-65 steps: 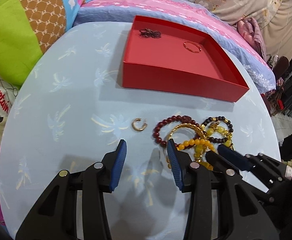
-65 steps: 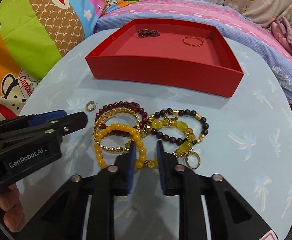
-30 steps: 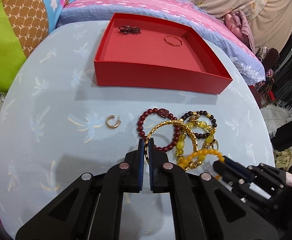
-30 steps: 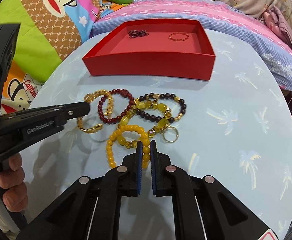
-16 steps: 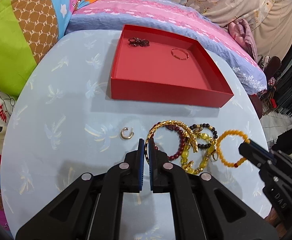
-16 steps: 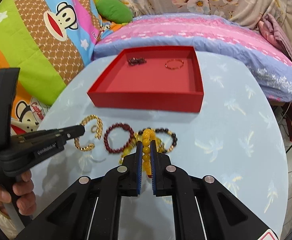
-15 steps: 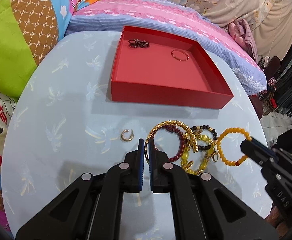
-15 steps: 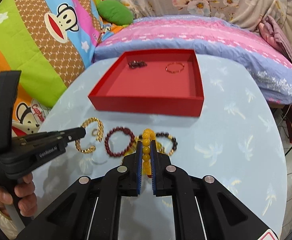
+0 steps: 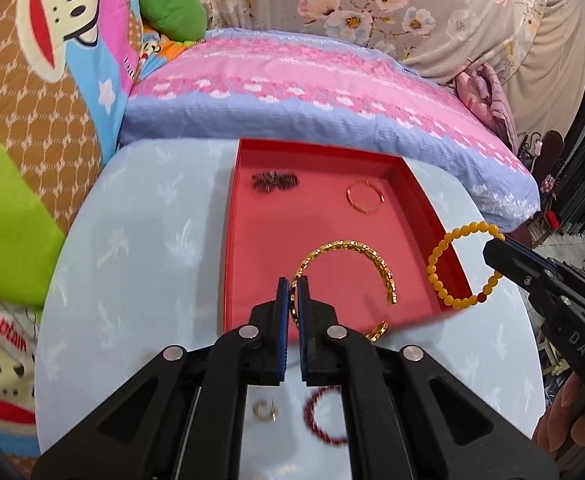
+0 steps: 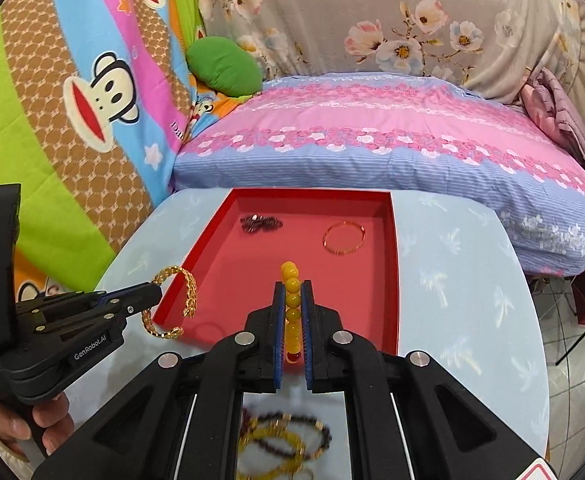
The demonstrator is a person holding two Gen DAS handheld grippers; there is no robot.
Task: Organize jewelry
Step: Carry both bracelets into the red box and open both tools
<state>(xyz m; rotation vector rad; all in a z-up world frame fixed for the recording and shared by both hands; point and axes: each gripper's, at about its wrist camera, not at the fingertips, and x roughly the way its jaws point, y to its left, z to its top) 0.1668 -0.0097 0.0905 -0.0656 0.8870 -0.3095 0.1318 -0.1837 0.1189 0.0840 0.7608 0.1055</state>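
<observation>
The gold chain bangle (image 9: 348,264), an open C-shape of woven links, hangs in the air above the near part of the red tray (image 9: 252,280), pinched at one end by the left gripper (image 9: 293,292) with its blue ribbed pads pressed on the metal. The yellow bead bracelet (image 10: 292,312), made of round glossy beads, is clamped edge-on between the pads of the right gripper (image 10: 293,308), above the near edge of the same tray. Inside the shallow square tray lie a thin gold ring-shaped bangle (image 9: 365,197) and a dark beaded heap (image 9: 274,181). The tray rests on a round table (image 9: 140,232) with pale blue cloth; more bead bracelets (image 10: 284,440) lie blurred below.
</observation>
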